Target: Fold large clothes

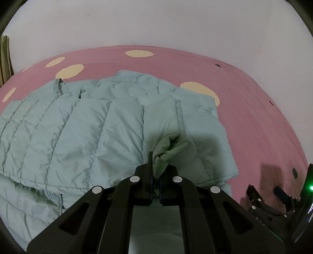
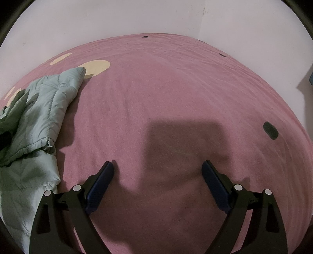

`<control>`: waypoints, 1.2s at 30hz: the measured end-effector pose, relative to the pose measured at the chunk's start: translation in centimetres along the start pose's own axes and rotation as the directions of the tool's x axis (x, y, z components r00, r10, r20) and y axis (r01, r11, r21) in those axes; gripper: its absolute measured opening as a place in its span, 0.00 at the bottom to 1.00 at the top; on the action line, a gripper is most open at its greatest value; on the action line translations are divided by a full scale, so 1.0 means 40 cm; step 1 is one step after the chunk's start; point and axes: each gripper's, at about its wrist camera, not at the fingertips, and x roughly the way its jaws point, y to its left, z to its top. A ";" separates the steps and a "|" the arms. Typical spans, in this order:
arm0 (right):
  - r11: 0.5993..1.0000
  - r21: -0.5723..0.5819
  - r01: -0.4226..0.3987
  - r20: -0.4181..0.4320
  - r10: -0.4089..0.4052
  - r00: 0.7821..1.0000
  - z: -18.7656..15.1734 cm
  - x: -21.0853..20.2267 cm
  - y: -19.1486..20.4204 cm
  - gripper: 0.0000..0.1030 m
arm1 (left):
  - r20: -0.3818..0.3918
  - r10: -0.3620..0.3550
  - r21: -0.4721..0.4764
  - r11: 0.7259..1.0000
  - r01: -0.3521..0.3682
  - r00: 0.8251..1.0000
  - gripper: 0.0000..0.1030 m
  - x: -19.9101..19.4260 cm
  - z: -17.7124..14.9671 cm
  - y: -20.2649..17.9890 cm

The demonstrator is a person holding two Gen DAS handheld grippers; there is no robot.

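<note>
A pale green quilted puffer jacket [image 1: 78, 125] lies spread on a pink bed sheet [image 1: 254, 117]. My left gripper [image 1: 159, 166] is shut on a bunched fold of the jacket's fabric [image 1: 166, 148], lifted slightly above the rest. In the right wrist view the jacket's edge [image 2: 39, 121] lies at the left. My right gripper [image 2: 157, 172] is open and empty, low over the bare sheet, to the right of the jacket. The right gripper also shows in the left wrist view [image 1: 273, 203] at the lower right.
The pink sheet [image 2: 176, 88] has cream spots [image 2: 95, 67] and dark spots [image 2: 270, 130]. White walls [image 2: 137, 17] rise behind the bed and meet in a corner at the far right. A striped cloth [image 1: 4, 58] hangs at the far left.
</note>
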 end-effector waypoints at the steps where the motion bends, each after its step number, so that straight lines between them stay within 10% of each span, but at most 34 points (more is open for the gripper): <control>1: 1.000 0.000 0.000 0.000 0.000 1.000 0.000 0.000 0.001 0.88 | -0.002 0.001 0.002 1.000 -0.001 1.000 0.04 0.000 -0.001 -0.003; 19: 1.000 0.000 -0.001 0.000 0.001 1.000 0.001 0.001 0.000 0.88 | -0.032 0.033 0.018 0.999 -0.032 0.999 0.05 0.022 -0.016 -0.025; 36: 1.000 0.004 -0.007 0.001 0.007 1.000 0.002 0.004 -0.004 0.88 | 0.016 -0.029 -0.007 1.000 0.029 0.999 0.55 -0.183 -0.046 0.046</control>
